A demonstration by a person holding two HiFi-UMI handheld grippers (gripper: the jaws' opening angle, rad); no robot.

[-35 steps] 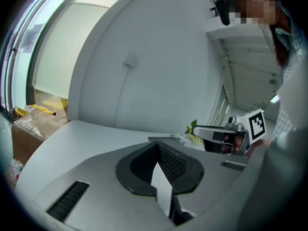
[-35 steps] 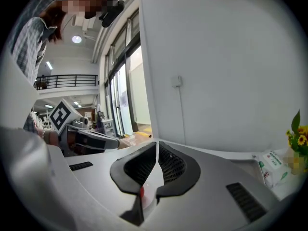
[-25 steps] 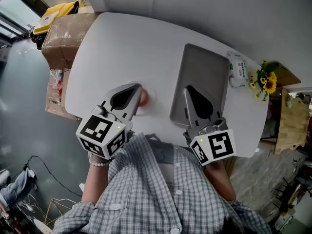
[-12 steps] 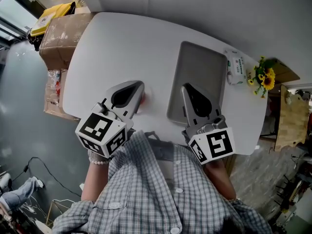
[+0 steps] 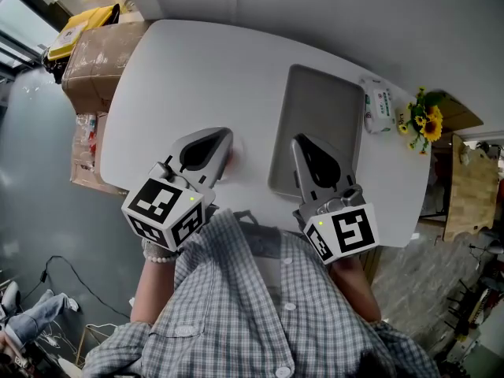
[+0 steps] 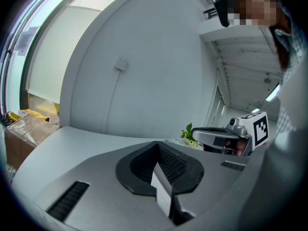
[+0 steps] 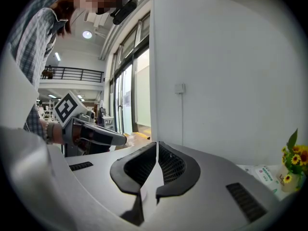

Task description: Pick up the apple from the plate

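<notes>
Over the last second the left tool (image 5: 211, 144), lower left of centre in the head view, has edged over the red apple that showed at its right edge. The fruit now lies covered beneath its tip, and since its own view shows the jaws pressed together on nothing, I judge the apple is not in its grip. Further right, the right tool (image 5: 309, 154) has barely shifted above the near end of the grey tray (image 5: 323, 109), its jaws likewise closed and empty. The plate, pale on the white surface (image 5: 181, 69), cannot be made out, so whether the apple rests on it is unclear.
</notes>
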